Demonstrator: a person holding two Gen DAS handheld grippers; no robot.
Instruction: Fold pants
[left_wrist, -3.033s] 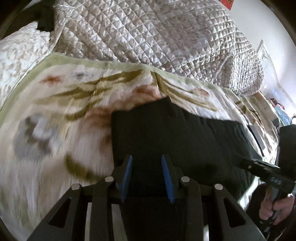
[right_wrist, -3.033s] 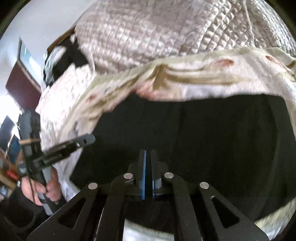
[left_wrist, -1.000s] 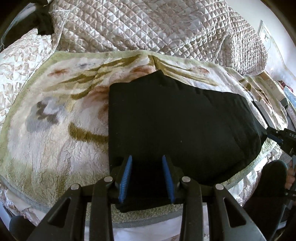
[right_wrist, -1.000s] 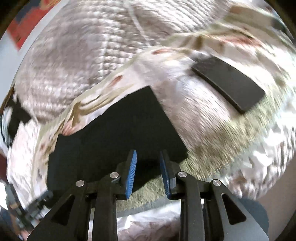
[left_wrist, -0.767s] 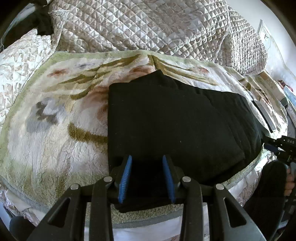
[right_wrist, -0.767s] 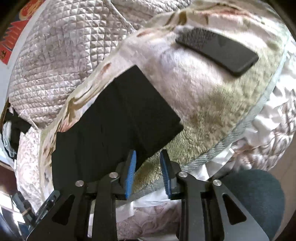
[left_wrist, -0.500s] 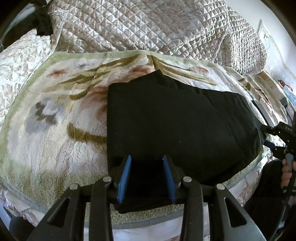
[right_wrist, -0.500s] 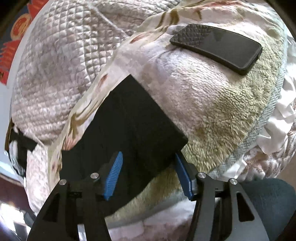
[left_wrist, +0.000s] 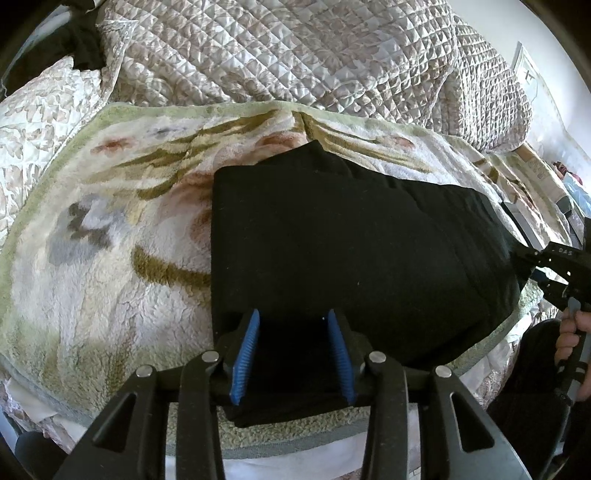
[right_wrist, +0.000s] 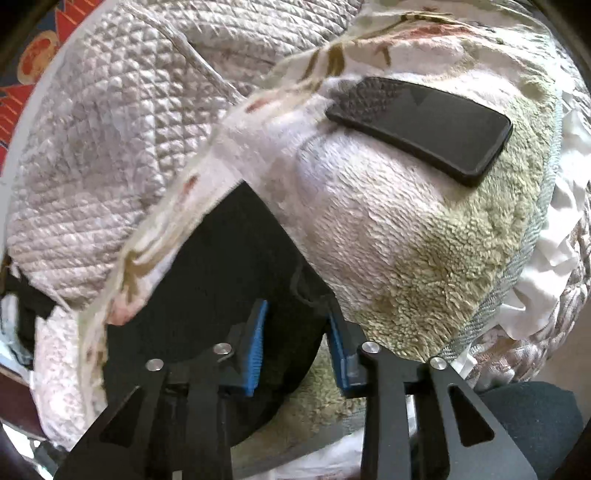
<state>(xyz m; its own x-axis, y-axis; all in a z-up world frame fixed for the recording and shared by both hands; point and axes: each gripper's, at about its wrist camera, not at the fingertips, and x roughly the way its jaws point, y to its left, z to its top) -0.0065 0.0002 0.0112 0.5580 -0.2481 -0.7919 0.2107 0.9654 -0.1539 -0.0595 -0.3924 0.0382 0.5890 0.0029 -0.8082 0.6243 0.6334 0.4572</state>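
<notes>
Spread over the bed, a fleecy floral blanket (left_wrist: 110, 280) is carrying the black pants (left_wrist: 351, 251), already folded into a slab. The left hand-held gripper (left_wrist: 291, 350) is opening, straddling the near edge ungripped; the right hand-held gripper (right_wrist: 295, 339) is closing on the right end. Both should probably pinch every layer before lifting together.

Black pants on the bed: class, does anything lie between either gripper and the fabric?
Nothing visible does. The black pants already sit between the left gripper pads, which are opening, and the closing right gripper pads.
</notes>
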